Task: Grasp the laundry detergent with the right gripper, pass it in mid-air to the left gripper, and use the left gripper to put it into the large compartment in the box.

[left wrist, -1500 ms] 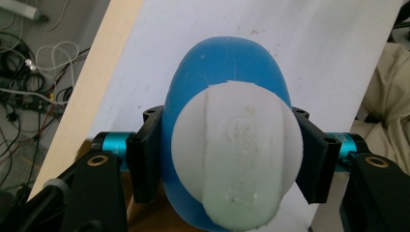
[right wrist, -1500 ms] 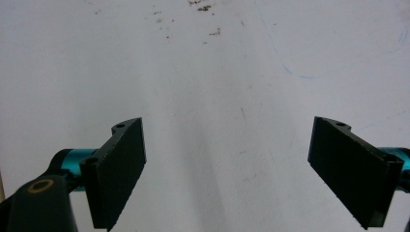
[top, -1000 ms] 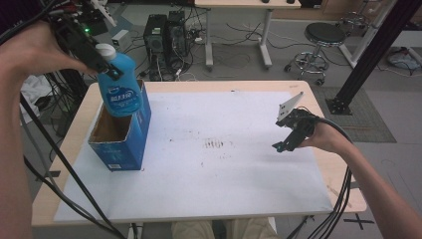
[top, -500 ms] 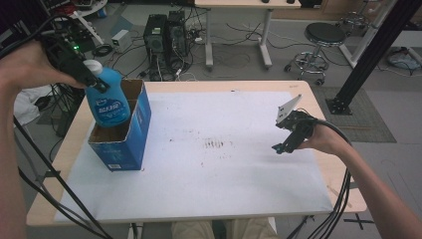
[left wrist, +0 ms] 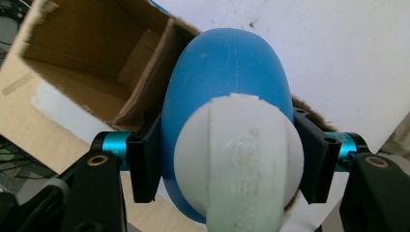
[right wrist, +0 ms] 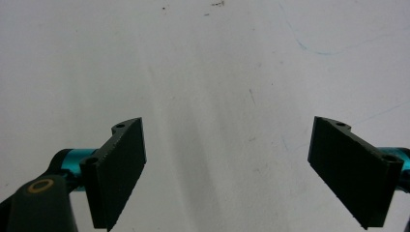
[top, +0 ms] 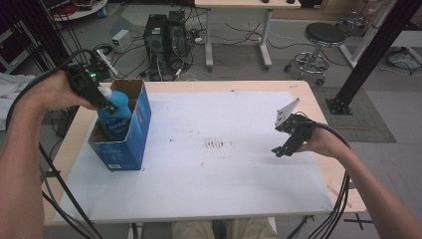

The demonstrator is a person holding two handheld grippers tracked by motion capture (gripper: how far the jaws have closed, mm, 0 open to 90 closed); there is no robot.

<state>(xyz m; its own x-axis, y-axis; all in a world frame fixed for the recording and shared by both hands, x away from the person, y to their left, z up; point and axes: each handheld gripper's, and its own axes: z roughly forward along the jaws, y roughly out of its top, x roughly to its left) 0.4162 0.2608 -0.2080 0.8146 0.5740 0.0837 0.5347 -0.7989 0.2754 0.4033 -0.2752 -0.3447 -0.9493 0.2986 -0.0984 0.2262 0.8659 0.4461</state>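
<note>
My left gripper (top: 102,102) clamped on neck of blue plastic bottle with white cap (top: 115,117), bottle half inside open blue cardboard box (top: 130,149) at counter (top: 209,199) left edge. Risk: base snags flap, box tips. Right gripper (top: 283,147) apart, empty.

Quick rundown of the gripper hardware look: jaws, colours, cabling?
Left gripper and right gripper: flat black rectangular jaws on cyan anodised bars, black bodies with brass-ringed holes. Black cables trail along bare forearms. The right carries a grey three-cornered plate.
</note>
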